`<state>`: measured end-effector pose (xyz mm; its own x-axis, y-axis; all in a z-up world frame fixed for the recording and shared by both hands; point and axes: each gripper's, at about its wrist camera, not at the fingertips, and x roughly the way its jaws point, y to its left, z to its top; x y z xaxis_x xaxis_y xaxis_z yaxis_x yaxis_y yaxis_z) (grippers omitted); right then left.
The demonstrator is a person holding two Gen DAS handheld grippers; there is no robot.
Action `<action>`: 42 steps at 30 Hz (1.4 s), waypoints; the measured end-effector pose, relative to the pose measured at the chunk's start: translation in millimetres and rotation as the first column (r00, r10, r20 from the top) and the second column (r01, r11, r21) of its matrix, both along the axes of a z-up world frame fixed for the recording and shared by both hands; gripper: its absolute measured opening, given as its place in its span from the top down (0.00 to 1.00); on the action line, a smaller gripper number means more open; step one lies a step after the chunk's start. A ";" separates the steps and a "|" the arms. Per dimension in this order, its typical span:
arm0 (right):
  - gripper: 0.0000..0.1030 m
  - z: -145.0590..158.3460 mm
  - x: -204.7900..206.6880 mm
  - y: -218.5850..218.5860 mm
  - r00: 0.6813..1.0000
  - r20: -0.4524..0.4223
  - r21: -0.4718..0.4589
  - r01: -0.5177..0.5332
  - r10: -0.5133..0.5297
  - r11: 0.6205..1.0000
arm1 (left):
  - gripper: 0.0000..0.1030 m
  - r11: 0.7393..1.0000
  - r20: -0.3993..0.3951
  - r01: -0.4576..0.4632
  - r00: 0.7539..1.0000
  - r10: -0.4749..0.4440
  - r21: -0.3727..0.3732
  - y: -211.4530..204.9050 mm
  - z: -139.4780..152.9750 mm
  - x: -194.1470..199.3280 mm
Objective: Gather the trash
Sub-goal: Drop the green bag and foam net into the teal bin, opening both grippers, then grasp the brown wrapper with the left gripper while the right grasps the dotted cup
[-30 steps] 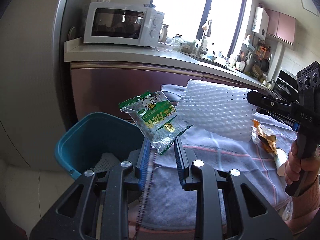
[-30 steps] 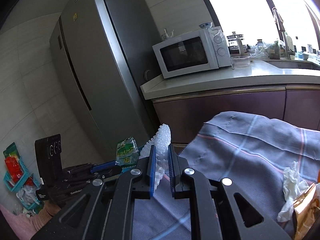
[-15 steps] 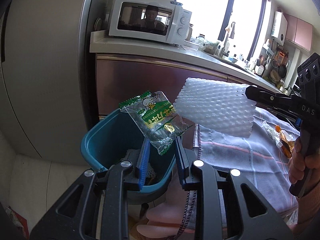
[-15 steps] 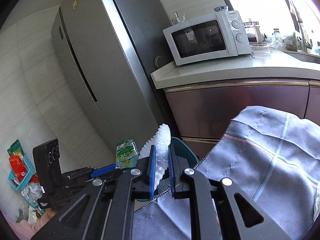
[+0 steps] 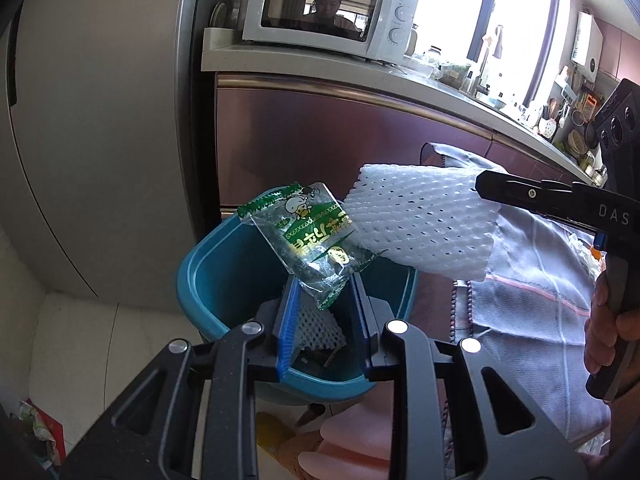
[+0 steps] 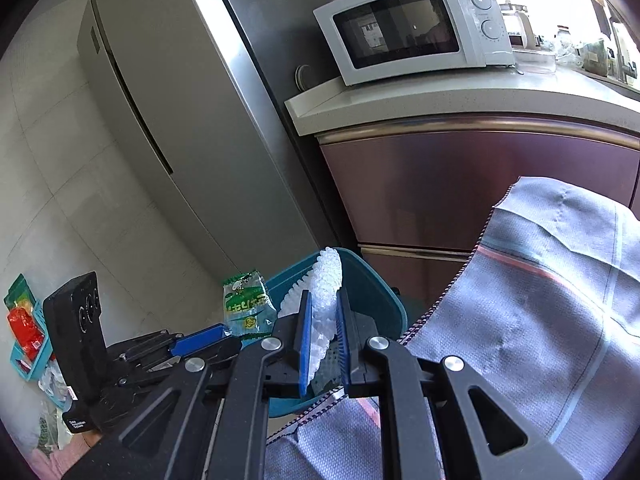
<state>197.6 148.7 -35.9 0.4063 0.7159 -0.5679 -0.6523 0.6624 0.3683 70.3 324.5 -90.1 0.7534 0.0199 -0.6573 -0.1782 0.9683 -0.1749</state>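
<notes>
My left gripper (image 5: 324,280) is shut on the lower end of a crumpled green-and-clear snack wrapper (image 5: 312,236), which hangs over the teal trash bin (image 5: 216,276). A piece of white foam netting (image 5: 316,330) lies inside the bin. My right gripper (image 6: 322,300) is shut on a white foam net sleeve (image 6: 329,276). In the left wrist view that foam sleeve (image 5: 420,224) sticks out to the left of the right gripper (image 5: 492,186), above the bin's right rim. The right wrist view shows the left gripper (image 6: 216,336) with the wrapper (image 6: 245,304) just left of the bin (image 6: 378,292).
A grey-blue checked cloth (image 6: 540,320) covers the table to the right of the bin. Behind stand a steel fridge (image 6: 180,100), maroon cabinets (image 5: 340,132) and a counter with a white microwave (image 6: 412,24). A teal basket with red packets (image 6: 24,332) sits on the floor at left.
Both grippers have swung left, off the cloth-covered table, and sunk a little. The wrapper and the foam sleeve now hang over the bin, which looks closer and larger.
</notes>
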 end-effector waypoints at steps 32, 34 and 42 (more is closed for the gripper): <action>0.72 -12.2 -14.9 -26.6 0.999 -0.027 -0.013 0.027 -0.027 1.000 | 0.63 0.999 0.054 0.039 0.998 -0.038 -0.009 -30.0 -4.8 19.0; 0.71 -2.3 -26.6 -41.8 0.999 0.000 0.001 0.034 -0.034 0.999 | 0.60 0.997 0.089 0.074 0.993 -0.073 -0.003 -42.4 6.2 13.6; 0.61 23.3 -69.4 -116.4 0.990 0.074 0.063 0.119 -0.124 0.991 | 0.56 0.969 0.178 0.247 0.954 -0.240 -0.017 -106.8 38.5 2.3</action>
